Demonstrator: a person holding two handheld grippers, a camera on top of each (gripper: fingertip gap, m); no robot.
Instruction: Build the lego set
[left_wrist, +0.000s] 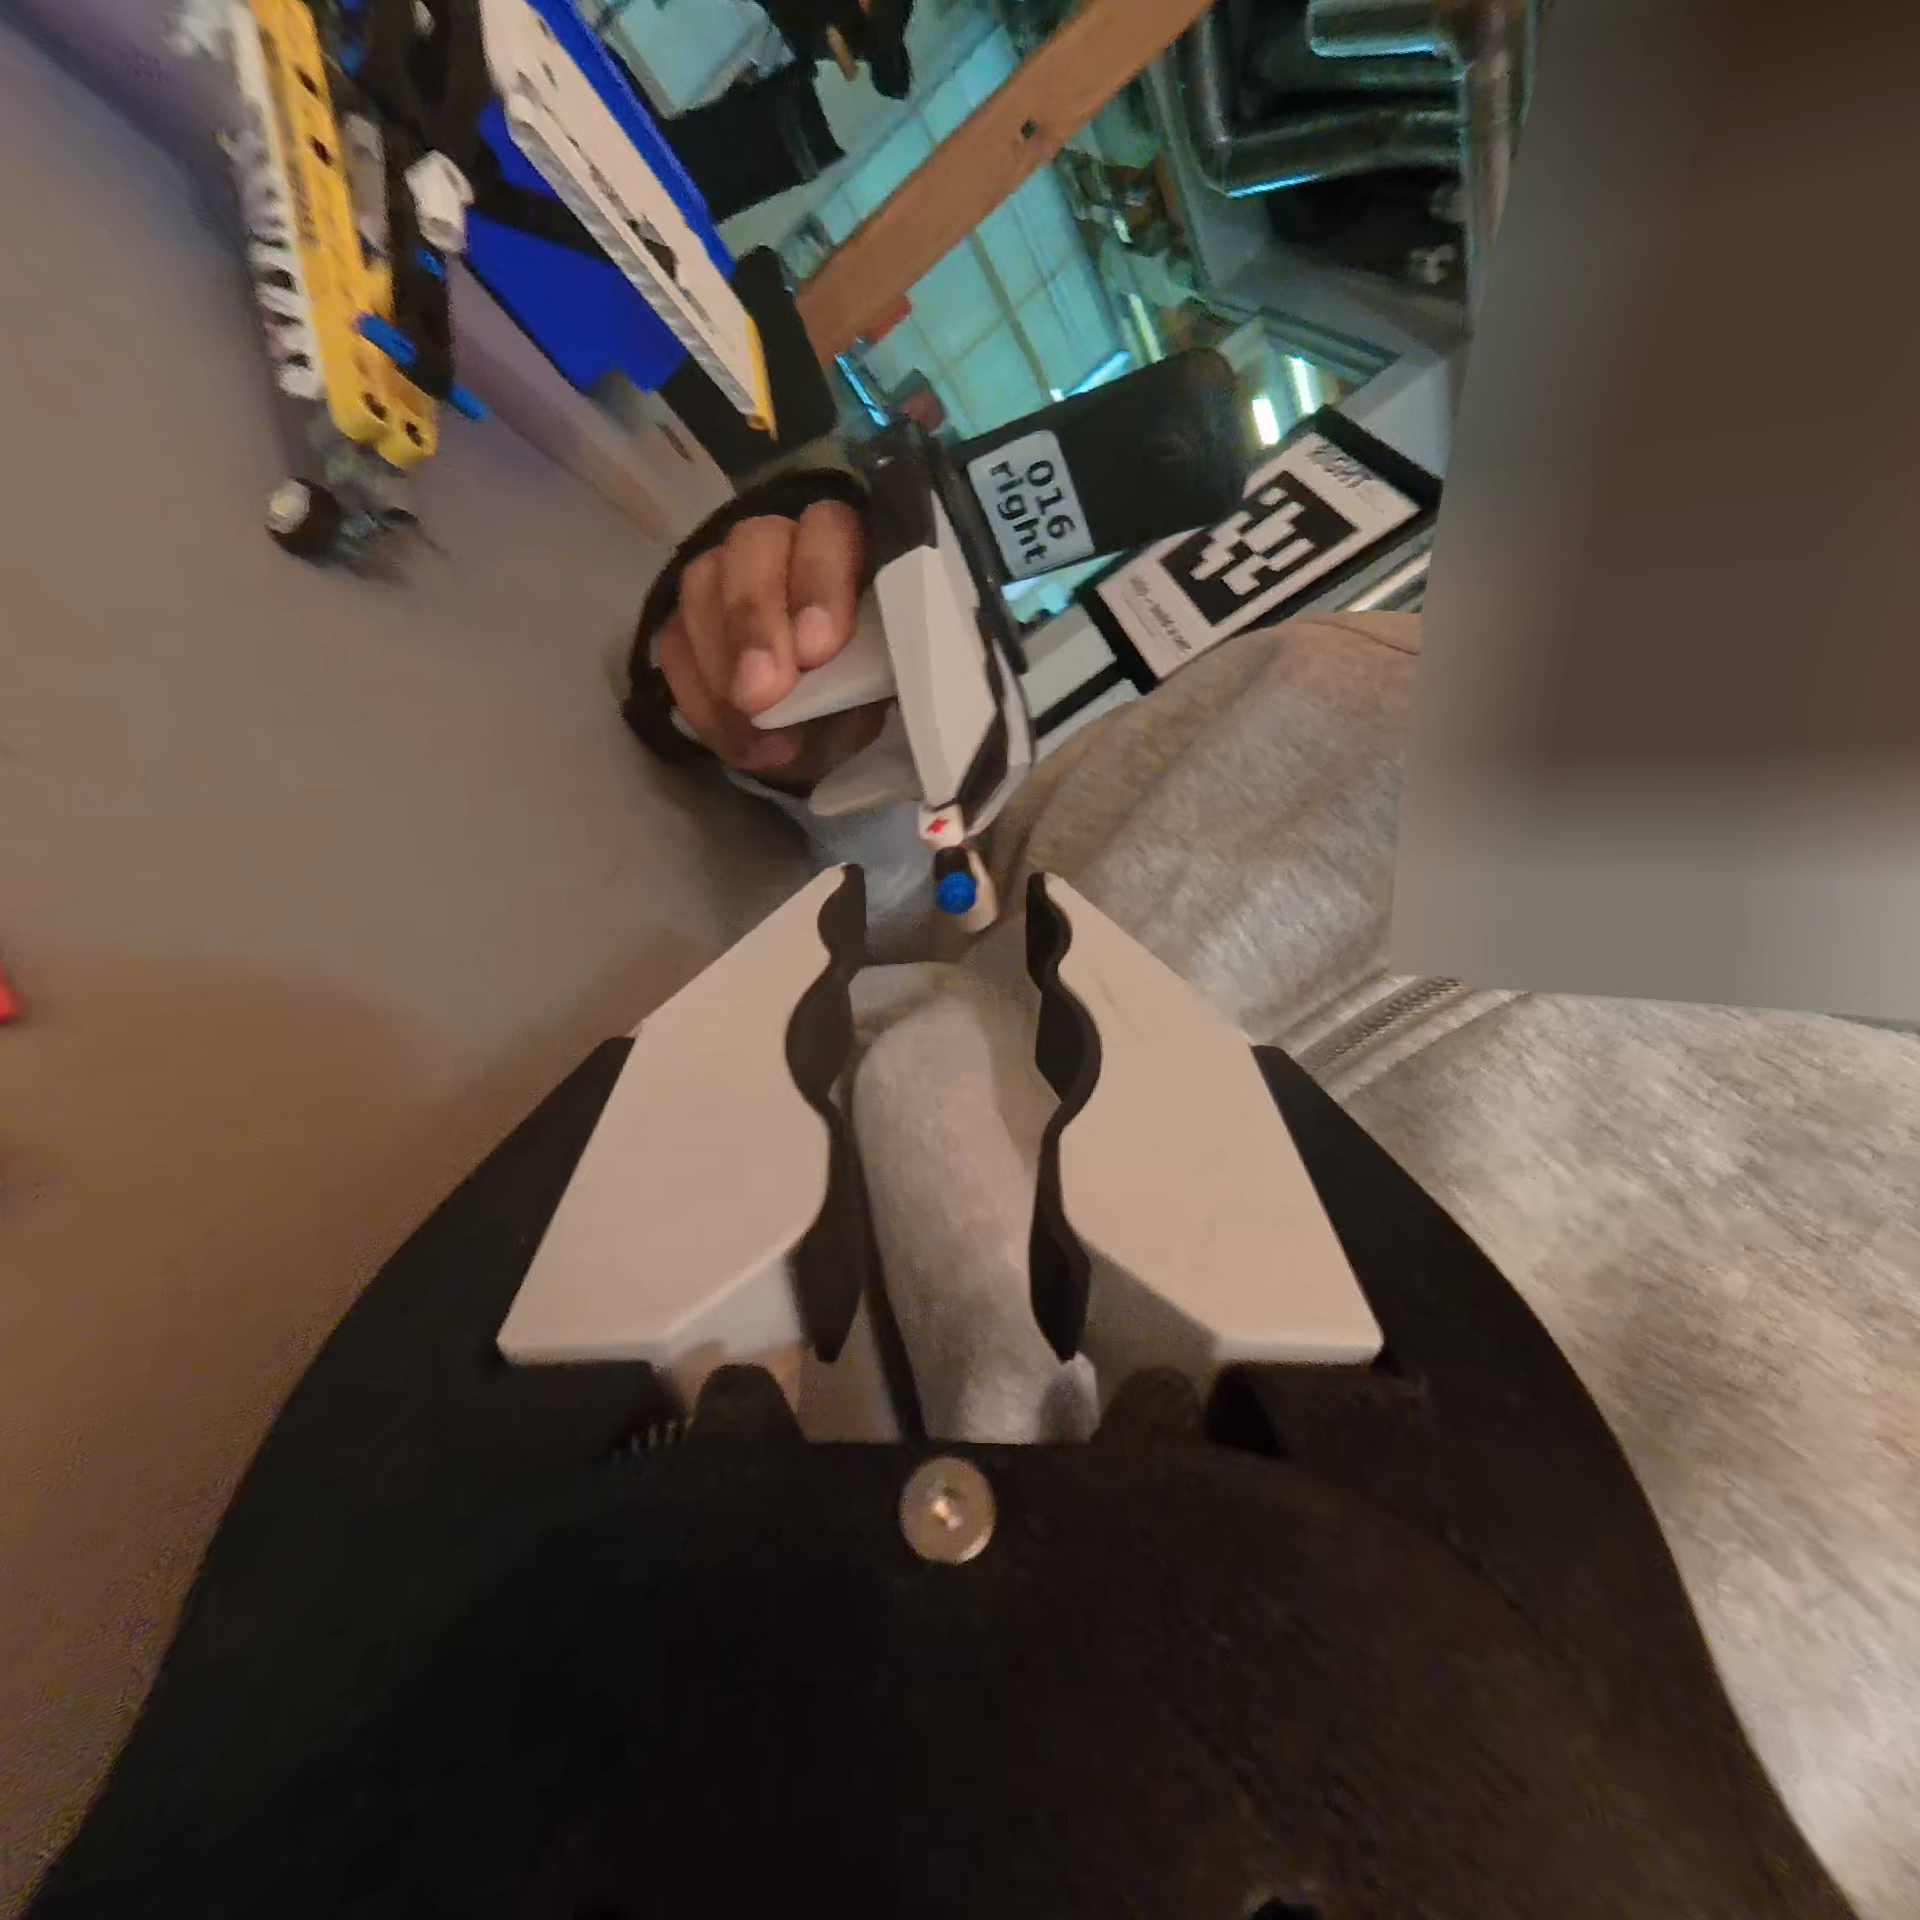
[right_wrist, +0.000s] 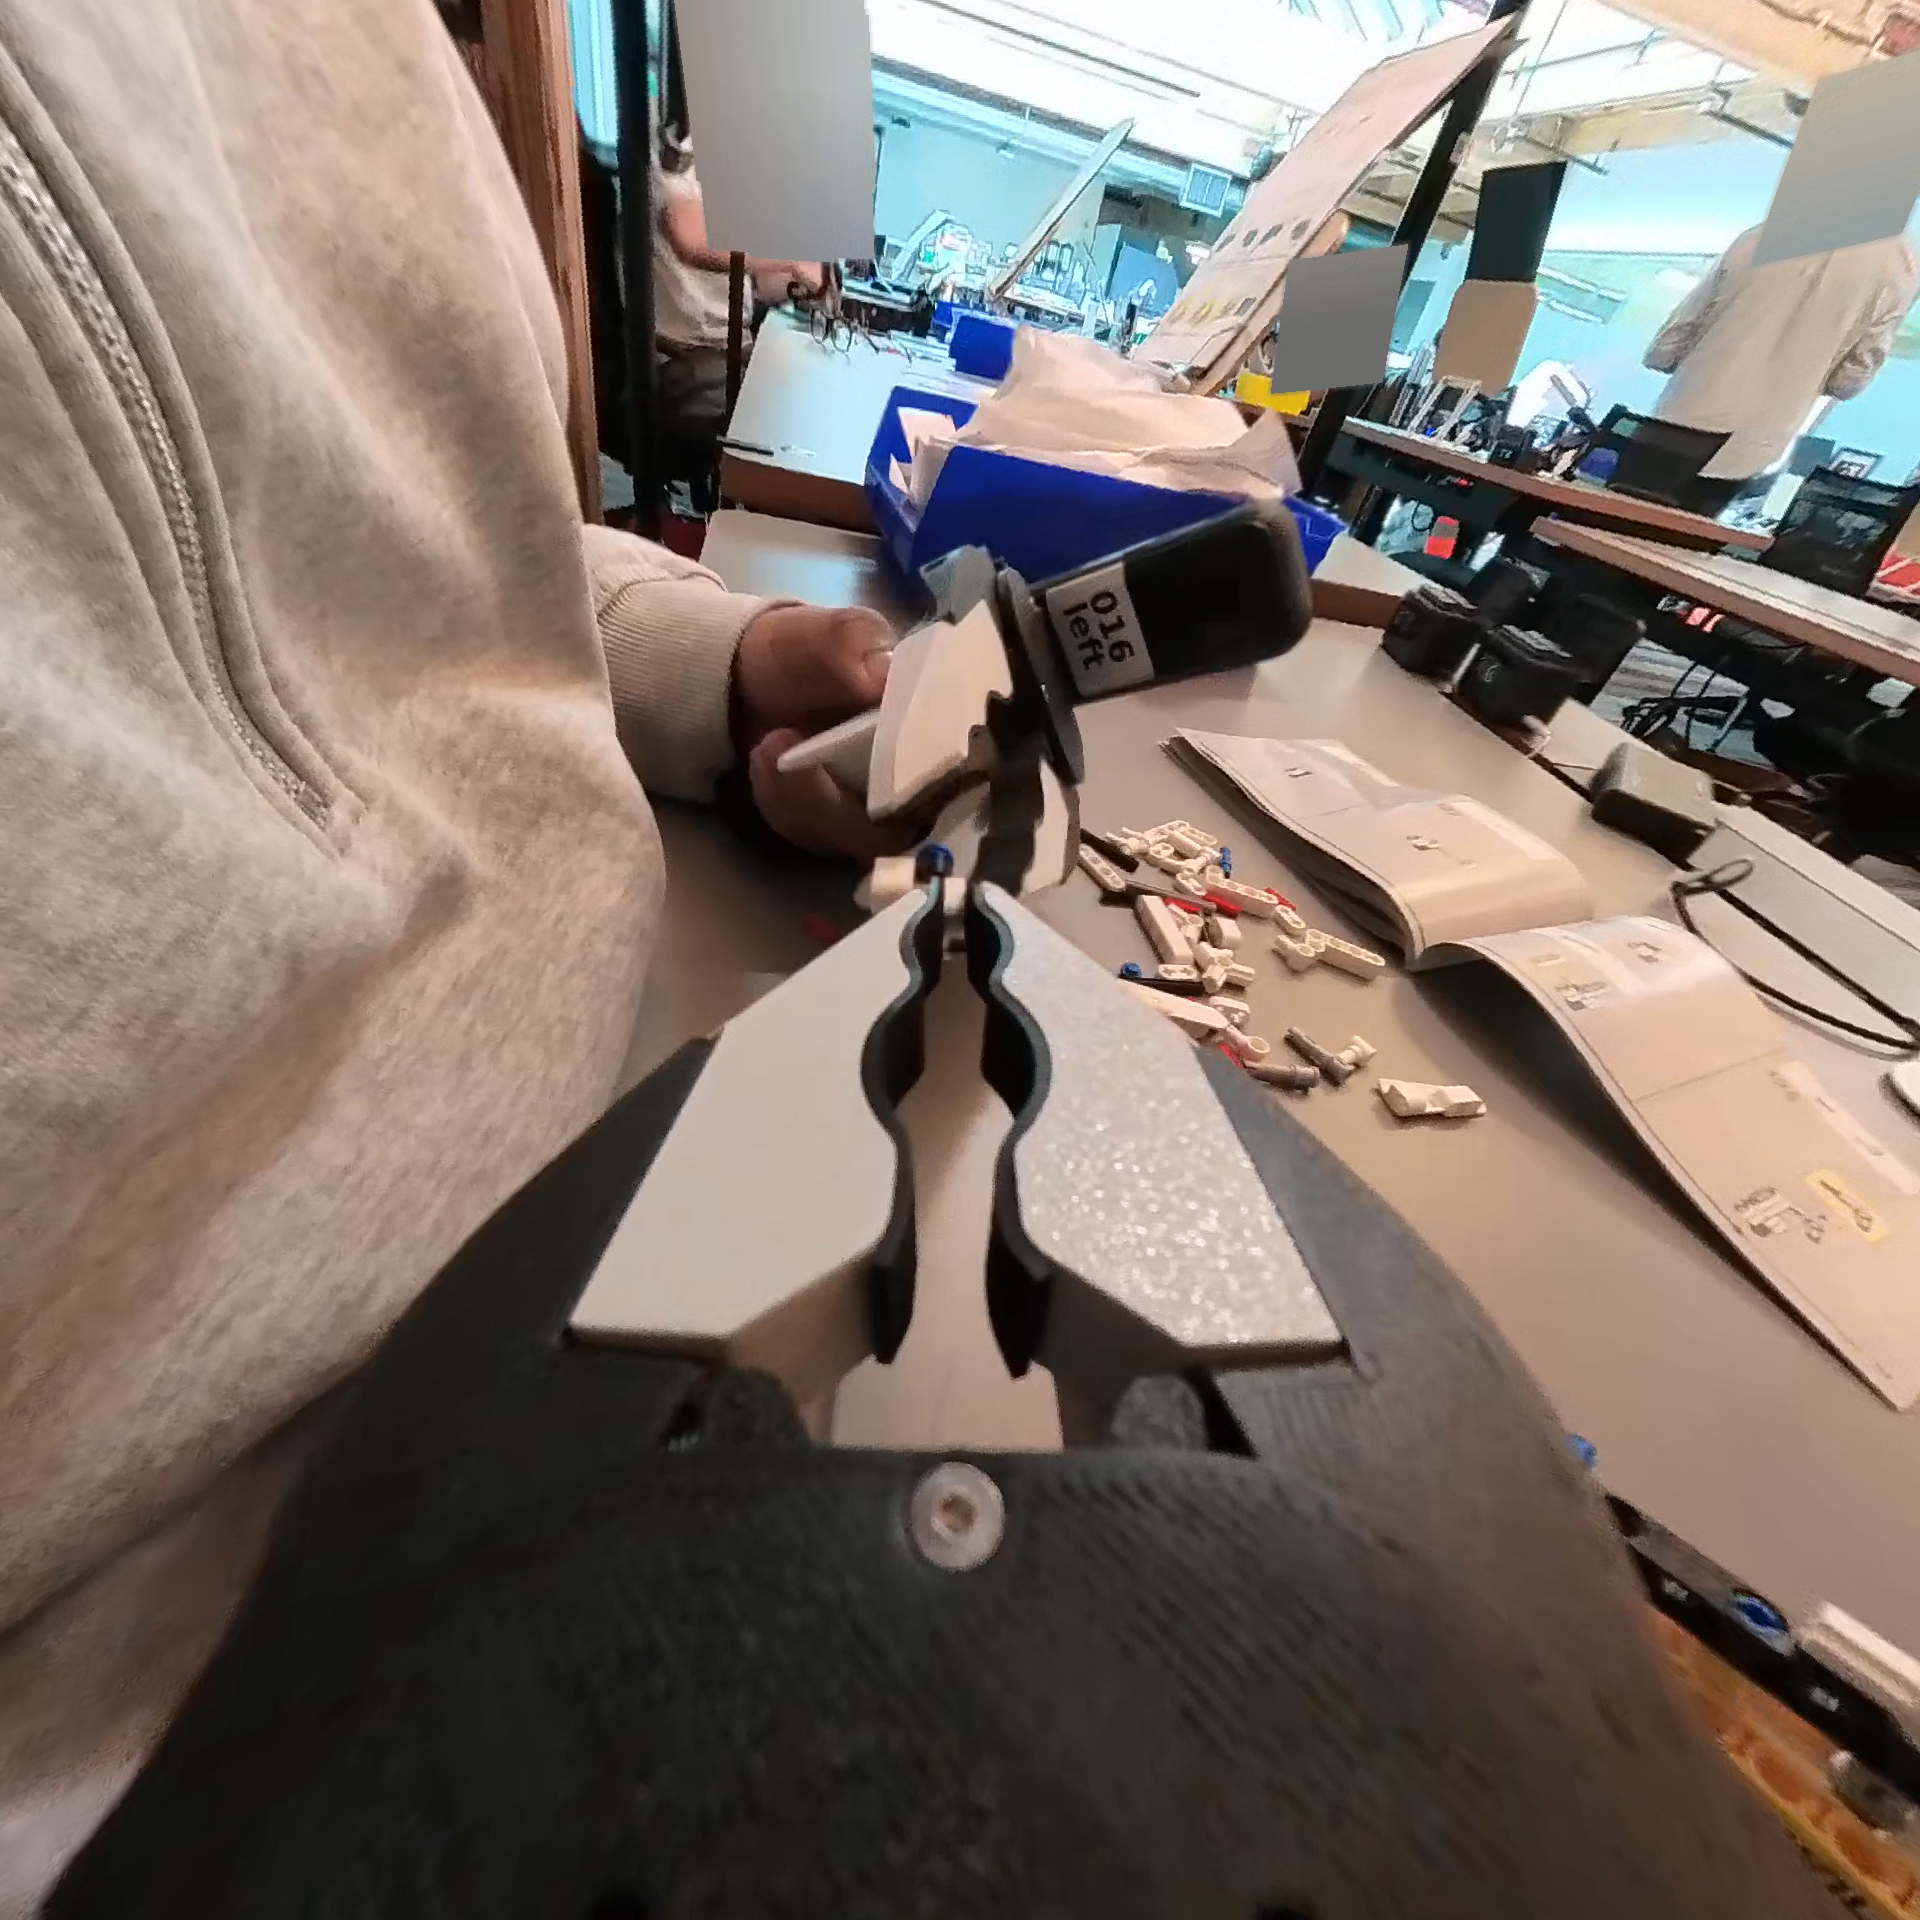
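My right gripper (right_wrist: 954, 909) is shut on a small white lego piece with a blue pin (right_wrist: 938, 860) at its fingertips. In the left wrist view the right gripper (left_wrist: 968, 854) points toward me with that piece (left_wrist: 954, 894) at its tip, held by a hand. My left gripper (left_wrist: 943, 940) is open and empty, its fingertips on either side of the piece and just short of it. In the right wrist view the left gripper (right_wrist: 1013, 857) sits just beyond the piece. Both grippers are held above the table edge, close to the person's grey hoodie.
Several loose white, black and red lego pieces (right_wrist: 1216, 935) lie on the grey table (right_wrist: 1455, 1247) beside an open instruction booklet (right_wrist: 1507, 904). A blue bin (right_wrist: 1039, 509) stands behind. A yellow lego build (left_wrist: 343, 260) lies farther off. A grey hoodie (right_wrist: 260, 727) fills the left. Less than 4 cm separates the two grippers' tips.
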